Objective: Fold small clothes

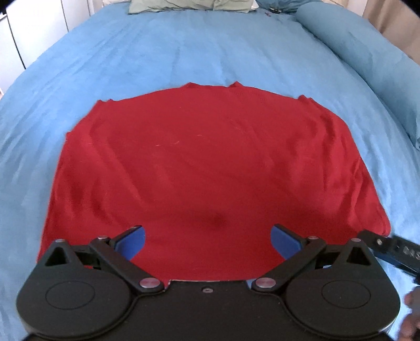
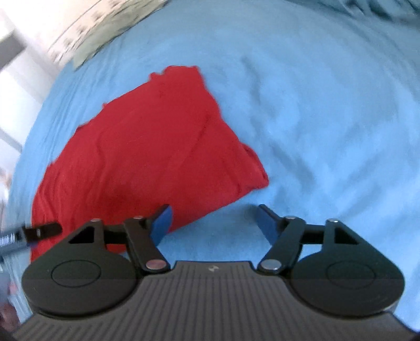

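A big blue bed cover (image 1: 183,52) fills almost all of both views. It is soft and has small wrinkles. At the far end of the bed lies a pale green pillow (image 1: 189,5). Along the far right side lies a long blue bolster (image 1: 367,60), the same blue as the cover.

In the middle of the bed, on the near part, lies a red shirt (image 1: 194,162). It is spread out flat on the cover with some soft folds near its left and right edges. Its far edge has little bumps. In the right wrist view the red shirt (image 2: 147,157) sits to the left, and its near right corner is a bit bunched up.

The left gripper (image 1: 208,240) is over the near edge of the shirt. Its two blue fingers (image 1: 134,241) are spread wide apart, with only red cloth showing between them. They are not pinching it.

The right gripper (image 2: 214,223) is near the right corner of the shirt, mostly above the bare blue cover. Its fingers are spread wide too and hold nothing. Its left finger (image 2: 162,223) shows in front of the shirt's near edge. A bit of the right gripper also shows at the right edge of the left wrist view.
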Tool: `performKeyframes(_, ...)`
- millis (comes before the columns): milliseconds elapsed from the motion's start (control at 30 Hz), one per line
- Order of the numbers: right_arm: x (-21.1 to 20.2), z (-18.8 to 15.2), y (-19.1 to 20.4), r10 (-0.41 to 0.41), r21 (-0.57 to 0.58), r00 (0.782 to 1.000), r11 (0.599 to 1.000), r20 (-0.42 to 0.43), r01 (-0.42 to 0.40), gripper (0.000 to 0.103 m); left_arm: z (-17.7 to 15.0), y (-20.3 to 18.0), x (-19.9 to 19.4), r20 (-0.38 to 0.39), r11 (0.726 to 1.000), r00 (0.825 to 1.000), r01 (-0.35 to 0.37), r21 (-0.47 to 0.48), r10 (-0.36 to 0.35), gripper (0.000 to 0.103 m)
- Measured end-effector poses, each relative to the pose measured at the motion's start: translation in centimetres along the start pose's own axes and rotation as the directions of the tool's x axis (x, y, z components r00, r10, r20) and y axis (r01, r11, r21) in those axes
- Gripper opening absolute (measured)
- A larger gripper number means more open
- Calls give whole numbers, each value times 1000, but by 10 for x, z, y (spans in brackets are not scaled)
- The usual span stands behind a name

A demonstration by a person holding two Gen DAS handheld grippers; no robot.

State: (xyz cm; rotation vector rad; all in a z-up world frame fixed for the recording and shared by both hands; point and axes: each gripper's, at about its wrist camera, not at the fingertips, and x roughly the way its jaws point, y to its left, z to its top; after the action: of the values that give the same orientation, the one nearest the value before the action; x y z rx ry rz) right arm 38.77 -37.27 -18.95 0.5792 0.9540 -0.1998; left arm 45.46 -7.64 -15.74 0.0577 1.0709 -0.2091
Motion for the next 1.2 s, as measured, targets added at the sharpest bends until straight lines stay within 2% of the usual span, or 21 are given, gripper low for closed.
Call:
performKeyframes(133,10,-3,-15,25,166,994,985,102,-42,81,5,-8,4,12,1000,1000,1,6,-1,103)
performKeyframes(267,18,5,-20,25,247,988,967,154,-63,76,13,-7,12,23,1000,1000,0,-18,0,103)
performKeyframes(367,21,12,-21,10,256,986,965,164,-52,63,22,-5,22,46,999,999,1,-37,0,103)
performKeyframes(433,22,15,-20,-2,254,987,966,159,-39,44,30,-3,30,56,999,998,-14,-38,16,103)
performKeyframes(500,20,18,-14,-6,226,988,974,157,-30,30,38,0,38,65,998,996,-53,-44,56,103)
performKeyframes(533,17,19,-9,-12,195,987,981,162,-20,27,41,3,42,67,997,995,-65,-50,68,103)
performKeyframes(633,3,24,13,4,91,980,996,197,-23,24,47,12,55,67,996,995,-75,-48,78,103)
performKeyframes(767,-16,33,49,55,-21,971,998,234,-52,23,48,28,78,-32,997,998,-64,-50,63,99)
performKeyframes(833,-22,39,71,97,-73,966,994,240,-82,23,49,41,72,-30,996,998,-50,-69,48,98)
performKeyframes(900,-28,45,95,156,-120,959,984,238,-130,23,50,58,56,-11,995,998,-68,-79,68,98)
performKeyframes(1000,-31,55,148,307,-197,934,942,184,-271,23,46,91,32,5,991,993,-113,-73,114,98)
performKeyframes(1067,-33,52,189,399,-269,906,896,142,-353,23,38,119,15,6,984,986,-165,-69,166,98)
performKeyframes(1200,-22,21,266,551,-424,833,744,-50,-517,22,3,179,-7,-38,962,971,-239,-128,236,98)
